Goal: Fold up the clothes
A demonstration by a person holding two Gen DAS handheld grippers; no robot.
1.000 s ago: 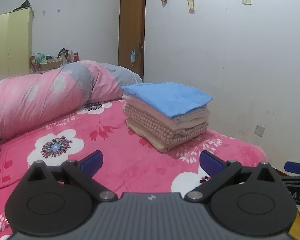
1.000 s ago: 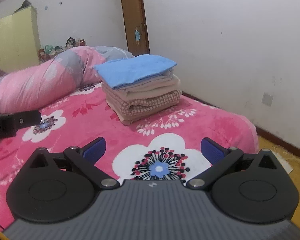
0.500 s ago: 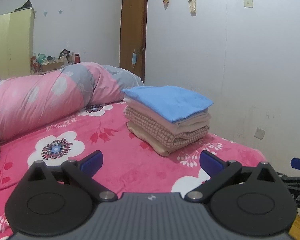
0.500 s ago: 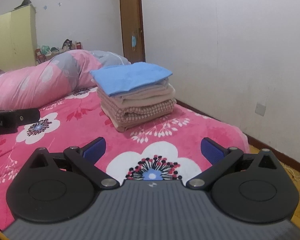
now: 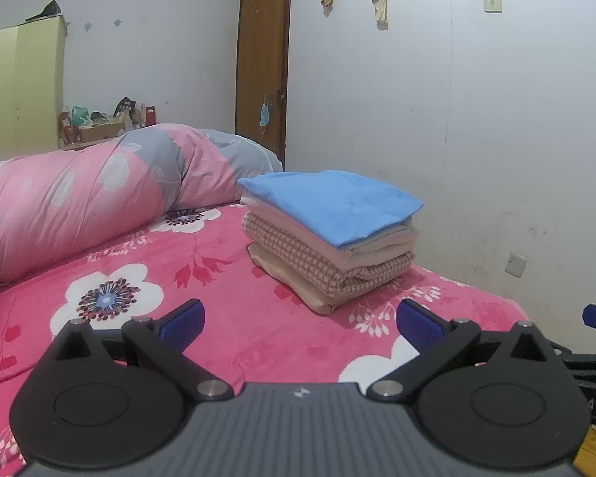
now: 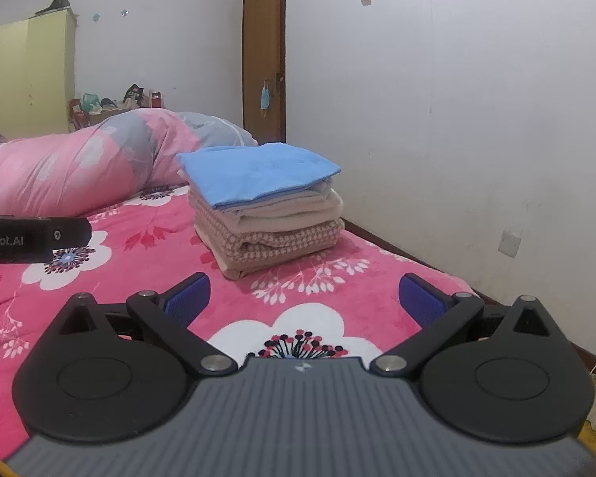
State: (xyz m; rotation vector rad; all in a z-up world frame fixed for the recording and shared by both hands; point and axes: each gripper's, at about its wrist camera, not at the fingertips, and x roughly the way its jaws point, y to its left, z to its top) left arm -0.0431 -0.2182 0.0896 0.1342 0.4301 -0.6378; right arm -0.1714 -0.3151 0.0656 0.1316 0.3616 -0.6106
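Four folded garments in a stack point(image 5: 329, 234) on the pink floral bedspread point(image 5: 226, 318), toward the wall side of the bed: blue piece point(image 5: 333, 202) on top, a pale one under it, a checked one point(image 5: 318, 266) below that, a tan one at the bottom. Edges roughly aligned, nothing loose visible near the stack. Looks like the folding step finished, or a pause between garments.

Left gripper point(image 5: 298, 320) held short of the stack, jaws spread wide, nothing between them. Right gripper point(image 6: 302, 296) likewise short of the stack, jaws spread, empty, above a white flower print.

Next move, probably: find another unfolded garment, none visible here; otherwise pull back and leave the stack alone. Main risk: nudging the stack's near corner with a wide-set fingertip.

Left wrist view only: a blue fingertip of the right gripper, right of the stack at the frame edge, and a dark scrap of something at the far left edge, away from the stack, unidentifiable. Right wrist view only: the left gripper's black body, left of the stack, plus wooden floor beyond the stack's side of the bed. Rolled pink quilt point(image 6: 71, 167) behind the stack in both.
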